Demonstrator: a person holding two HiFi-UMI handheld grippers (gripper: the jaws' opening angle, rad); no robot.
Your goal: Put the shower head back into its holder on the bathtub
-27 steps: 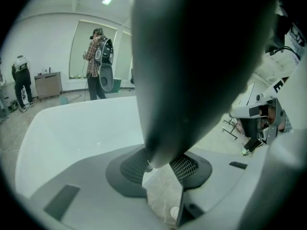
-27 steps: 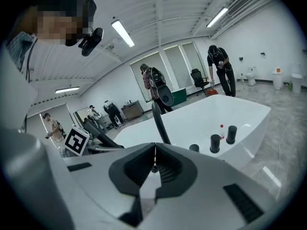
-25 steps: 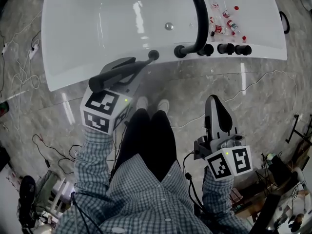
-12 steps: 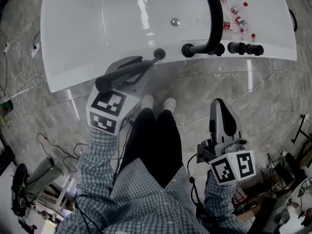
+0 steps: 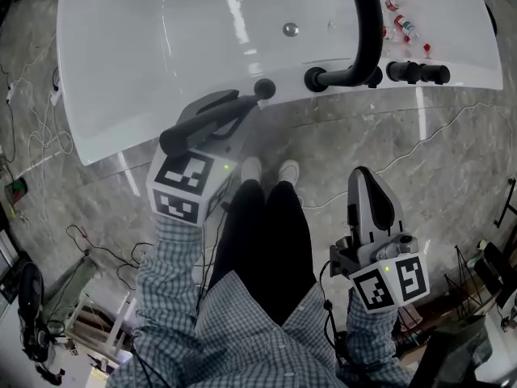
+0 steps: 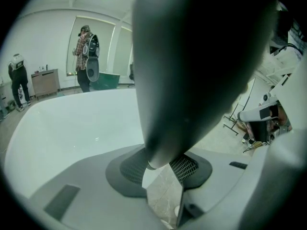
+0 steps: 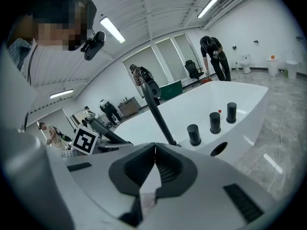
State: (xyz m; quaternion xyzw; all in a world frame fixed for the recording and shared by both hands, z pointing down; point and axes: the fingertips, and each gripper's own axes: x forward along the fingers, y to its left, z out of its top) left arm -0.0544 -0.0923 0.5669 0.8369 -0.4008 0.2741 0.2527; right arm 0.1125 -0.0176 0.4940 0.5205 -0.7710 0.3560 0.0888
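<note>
The black shower head (image 5: 212, 120) is a long dark wand, and my left gripper (image 5: 230, 111) is shut on it. Its round end (image 5: 264, 89) hangs just over the near rim of the white bathtub (image 5: 161, 47), left of the black faucet base (image 5: 315, 78). In the left gripper view the shower head (image 6: 192, 66) fills the upper frame between the pads of the left gripper (image 6: 163, 164). My right gripper (image 5: 365, 178) is shut and empty, low over the floor. From the right gripper (image 7: 153, 150) I see a dark round opening (image 7: 218, 149) in the tub rim below three knobs (image 7: 214, 122).
A black arched spout (image 5: 367, 23) rises from the rim, with black knobs (image 5: 416, 72) to its right and small red-capped bottles (image 5: 404, 27) behind. Cables (image 5: 32, 136) lie on the marble floor. The person's shoes (image 5: 271, 170) stand by the tub. People stand in the background.
The head view has shifted a little, so the tub sits higher and further right in frame. The left gripper still holds the shower head at the rim. The right gripper has barely moved.
</note>
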